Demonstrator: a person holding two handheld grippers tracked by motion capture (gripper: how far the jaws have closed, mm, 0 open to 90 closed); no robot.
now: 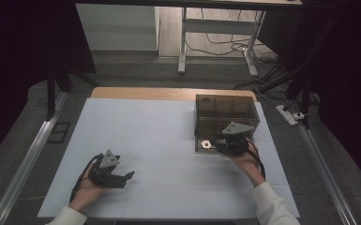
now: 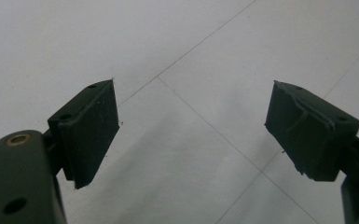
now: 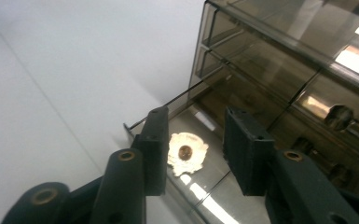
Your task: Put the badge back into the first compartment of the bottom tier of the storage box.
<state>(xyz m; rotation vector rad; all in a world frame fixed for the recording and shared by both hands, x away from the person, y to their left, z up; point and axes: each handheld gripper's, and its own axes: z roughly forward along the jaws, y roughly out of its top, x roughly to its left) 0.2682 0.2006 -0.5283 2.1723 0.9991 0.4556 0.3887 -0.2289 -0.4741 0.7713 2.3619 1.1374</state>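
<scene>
Smoked-plastic drawer cabinet (image 1: 226, 112) — one unit at about two o'clock on the white surface (image 1: 159, 140) — has one drawer (image 3: 200, 177) pulled out toward the person, its long axis running twelve to six. One small cream flower-shaped piece (image 3: 186, 153) lies flat inside. Two hand-held grippers: the right hand-held gripper (image 3: 193, 149) stands partly open, straddling the piece without gripping it; the left hand-held gripper (image 2: 191, 135), at seven o'clock, gapes wide and empty.
</scene>
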